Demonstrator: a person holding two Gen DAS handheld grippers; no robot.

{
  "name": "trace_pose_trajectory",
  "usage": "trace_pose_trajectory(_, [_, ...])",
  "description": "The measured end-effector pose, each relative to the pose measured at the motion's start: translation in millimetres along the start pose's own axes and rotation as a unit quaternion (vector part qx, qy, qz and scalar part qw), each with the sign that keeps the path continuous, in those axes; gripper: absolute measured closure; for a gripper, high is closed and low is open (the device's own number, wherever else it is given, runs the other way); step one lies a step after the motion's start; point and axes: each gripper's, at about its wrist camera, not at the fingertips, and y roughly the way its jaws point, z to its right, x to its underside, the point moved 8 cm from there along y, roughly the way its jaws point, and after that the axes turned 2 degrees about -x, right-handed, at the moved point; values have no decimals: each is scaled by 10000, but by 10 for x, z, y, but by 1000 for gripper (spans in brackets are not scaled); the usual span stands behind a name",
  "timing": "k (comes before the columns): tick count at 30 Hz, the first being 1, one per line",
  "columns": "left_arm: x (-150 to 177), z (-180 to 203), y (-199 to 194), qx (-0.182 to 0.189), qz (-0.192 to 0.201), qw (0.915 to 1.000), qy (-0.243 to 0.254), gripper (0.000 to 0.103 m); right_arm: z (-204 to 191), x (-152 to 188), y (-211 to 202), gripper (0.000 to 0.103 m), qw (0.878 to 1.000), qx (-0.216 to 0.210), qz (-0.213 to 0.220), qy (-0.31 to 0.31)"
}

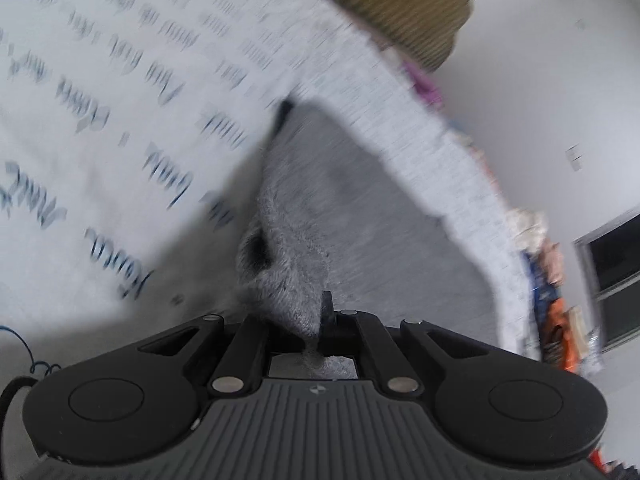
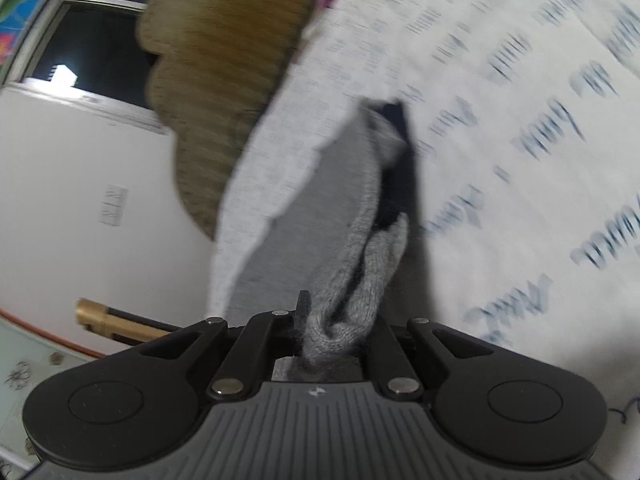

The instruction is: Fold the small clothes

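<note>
Between both claws hangs a grey sock [image 1: 288, 248] — left gripper [image 1: 316, 320] and right gripper [image 2: 336, 320] each pinch an end, seemingly taut.

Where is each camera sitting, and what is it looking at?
Left wrist: sits on the left tongs, looking along them at the grey sock they pinch and the printed sheet.
Right wrist: sits on the right tongs, looking along them at the same sock.
Shared: sock, sheet, brown cushion.
</note>
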Motion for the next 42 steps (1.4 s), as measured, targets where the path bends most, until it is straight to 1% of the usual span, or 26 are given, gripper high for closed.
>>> trace_pose_trajectory(1, [30, -78, 91, -101, -121, 9999, -37, 98, 32, 27, 56, 94, 9998, 184, -26, -77])
trace_pose_trajectory(3, [30, -105, 134, -147, -82, 9998, 93, 79, 65, 79, 194, 91, 9966, 751, -161, -305])
trace_pose_trajectory(4, [11, -91, 96, -190, -62, 9996, 223, 79, 48, 93, 229, 91, 9958, 841, -236, -274])
trace_pose_trajectory(5, [-18, -82, 30, -254, -22, 9991, 335, 72, -16, 83, 223, 91, 9960, 814, -229, -286])
trace_pose_trajectory(6, [-73, -83, -63, -382, 115, 9981, 465, 64, -93, 49, 187, 88, 9959, 814, -156, -365])
trace_pose_trajectory(8, [-246, -72, -295, -722, 630, 9923, 788, 55, -259, -96, 70, 74, 9945, 864, 146, -574])
trace_pose_trajectory(10, [-454, 4, -491, -1115, 1203, 9807, 1062, 55, -442, -311, -38, 51, 9901, 958, 565, -854])
trace_pose_trajectory(12, [-650, 220, -552, -1392, 1689, 9642, 1500, 55, -668, -524, -59, 49, 9848, 950, 939, -1114])
trace_pose_trajectory(14, [-754, 552, -439, -1427, 1964, 9492, 2002, 55, -903, -737, 88, 49, 9835, 717, 1097, -1247])
trace_pose_trajectory(16, [-749, 882, -183, -1332, 1990, 9404, 2416, 53, -1164, -883, 358, 49, 9812, 485, 1139, -1484])
trace_pose_trajectory(18, [-679, 1151, 166, -1395, 1847, 9305, 2839, 51, -1254, -1028, 719, 49, 9795, 550, 1071, -1615])
trace_pose_trajectory(19, [-642, 1261, 343, -1460, 1785, 9227, 3088, 50, -1291, -1073, 946, 49, 9789, 612, 985, -1685])
trace_pose_trajectory(21, [-598, 1375, 697, -1637, 1668, 9102, 3420, 48, -1286, -1115, 1355, 48, 9708, 976, 832, -2025])
trace_pose_trajectory(23, [-583, 1322, 997, -1899, 1472, 9045, 3523, 48, -1190, -1107, 1725, 49, 9602, 1428, 601, -2323])
trace_pose_trajectory(25, [-593, 1093, 1208, -2158, 1202, 9040, 3490, 44, -1084, -1090, 2022, 49, 9440, 1920, 492, -2640])
trace_pose_trajectory(26, [-619, 981, 1263, -2163, 1150, 9076, 3409, 39, -985, -1089, 2122, 51, 9342, 2177, 446, -2790])
trace_pose_trajectory(27, [-646, 905, 1253, -2096, 1278, 9101, 3338, 32, -883, -1100, 2226, 51, 9268, 2429, 380, -2839])
trace_pose_trajectory(28, [-665, 829, 1249, -2046, 1302, 9133, 3271, 30, -756, -1101, 2271, 51, 9259, 2533, 314, -2786])
trace_pose_trajectory(29, [-675, 788, 1238, -1952, 1306, 9173, 3214, 30, -735, -1090, 2301, 51, 9290, 2353, 423, -2826])
trace_pose_trajectory(30, [-681, 768, 1238, -1904, 1312, 9180, 3222, 30, -737, -1078, 2315, 51, 9324, 2205, 513, -2818])
trace_pose_trajectory(32, [-684, 806, 1272, -1991, 1368, 9128, 3292, 29, -709, -1062, 2277, 51, 9360, 2048, 573, -2804])
trace_pose_trajectory(34, [-684, 849, 1278, -2103, 1410, 9074, 3355, 28, -728, -1068, 2307, 51, 9360, 2048, 568, -2805])
trace_pose_trajectory(37, [-675, 872, 1113, -2116, 1462, 9119, 3198, 31, -787, -1093, 2335, 51, 9335, 2164, 501, -2815])
trace_pose_trajectory(39, [-596, 887, 884, -2067, 1542, 9145, 3117, 35, -983, -1082, 2342, 50, 9351, 2178, 669, -2714])
trace_pose_trajectory(41, [-496, 898, 660, -2015, 1647, 9151, 3081, 34, -1144, -1165, 2242, 49, 9332, 1976, 887, -2869])
trace_pose_trajectory(42, [-426, 890, 566, -1955, 1666, 9166, 3064, 34, -1268, -1079, 2194, 48, 9314, 1857, 966, -2979])
